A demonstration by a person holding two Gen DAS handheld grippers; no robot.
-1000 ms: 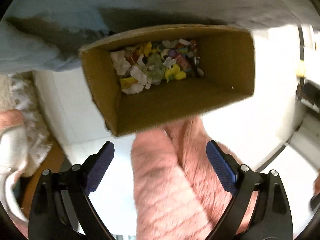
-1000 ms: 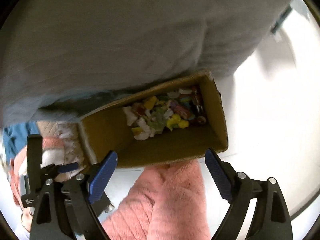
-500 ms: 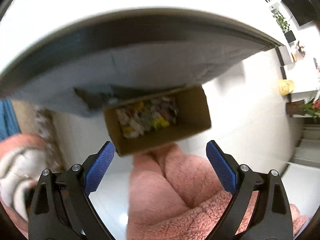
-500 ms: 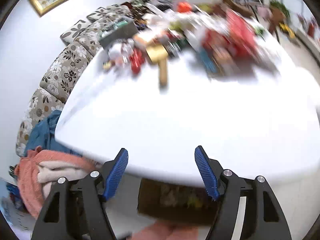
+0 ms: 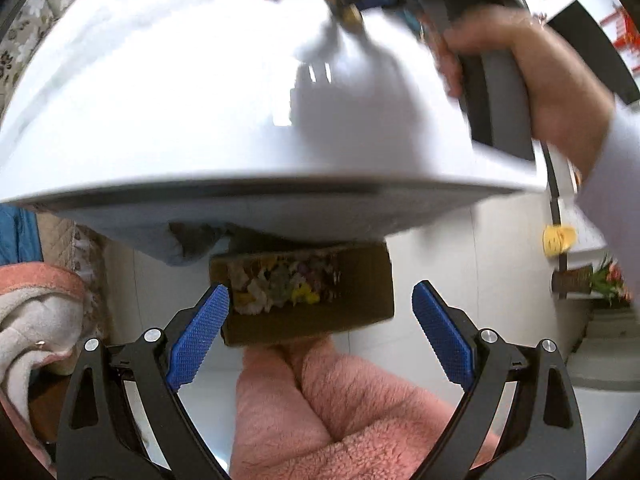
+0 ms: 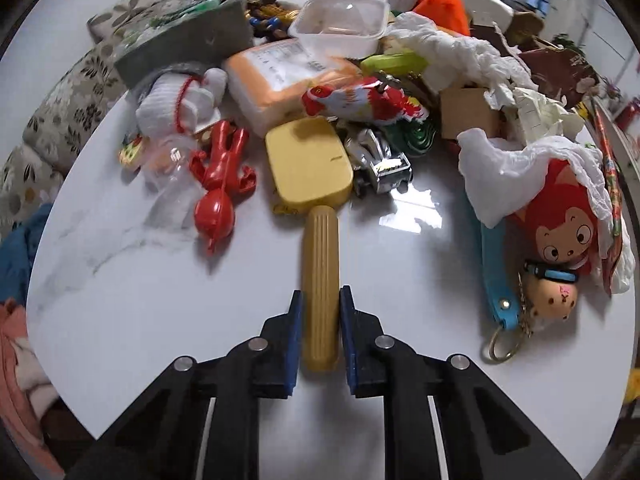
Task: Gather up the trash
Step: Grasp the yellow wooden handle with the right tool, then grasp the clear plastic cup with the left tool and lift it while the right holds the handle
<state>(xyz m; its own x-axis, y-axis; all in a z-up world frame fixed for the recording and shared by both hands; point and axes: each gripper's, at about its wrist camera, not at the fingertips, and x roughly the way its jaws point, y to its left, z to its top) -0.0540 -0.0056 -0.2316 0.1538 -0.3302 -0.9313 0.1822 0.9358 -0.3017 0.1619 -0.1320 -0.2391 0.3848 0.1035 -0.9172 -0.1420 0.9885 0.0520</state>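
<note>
The right gripper (image 6: 320,308), low in the frame, has just been closing its jaws on the yellow brush's handle (image 6: 320,280) lying on the counter (image 6: 160,288), likely to sweep scraps. The left gripper (image 5: 320,320) hangs wide, empty, over the trash-filled cardboard box (image 5: 352,312) below the counter edge.

My left gripper (image 5: 320,328) had black angular arms with silver screws and blue, cross-hatched pads on its fingers (image 5: 198,336). My right gripper (image 6: 320,316) was built alike, black with silver screws and blue pads. I wore fuzzy pink trousers (image 5: 340,412) and a white sleeve (image 5: 612,196).
</note>
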